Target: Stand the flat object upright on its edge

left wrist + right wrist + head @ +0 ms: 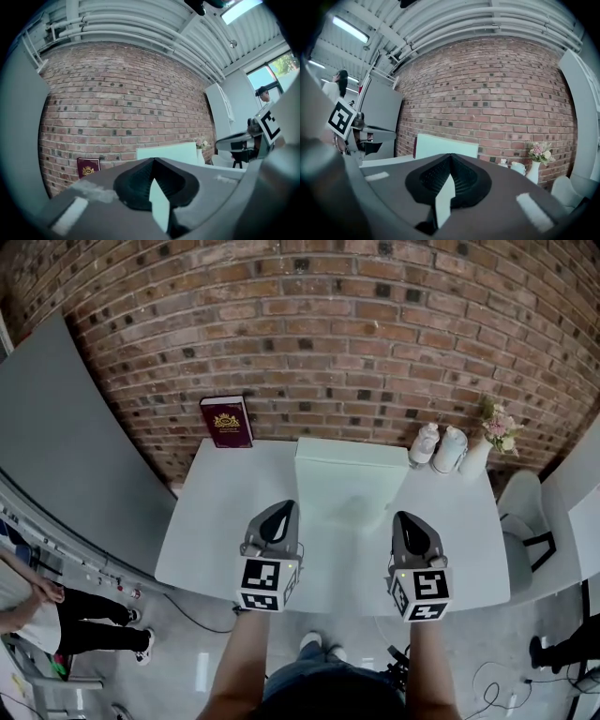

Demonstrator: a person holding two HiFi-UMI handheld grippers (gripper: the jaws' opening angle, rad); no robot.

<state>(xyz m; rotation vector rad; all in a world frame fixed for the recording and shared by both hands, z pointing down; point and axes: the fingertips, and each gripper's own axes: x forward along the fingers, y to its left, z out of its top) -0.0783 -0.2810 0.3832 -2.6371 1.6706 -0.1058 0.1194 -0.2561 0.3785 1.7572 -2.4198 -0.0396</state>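
Note:
The flat object, a pale green board, stands upright on its edge at the back middle of the white table, close to the brick wall. It appears as an upright pale panel in the left gripper view and the right gripper view. My left gripper and right gripper hang side by side above the table's near half, well short of the board and pointing level at it. Both are shut with nothing between the jaws, as each gripper's own view shows.
A maroon book leans upright against the wall at the back left. Two small white objects and a vase of flowers stand at the back right corner. A white chair is beside the table's right edge. A person stands lower left.

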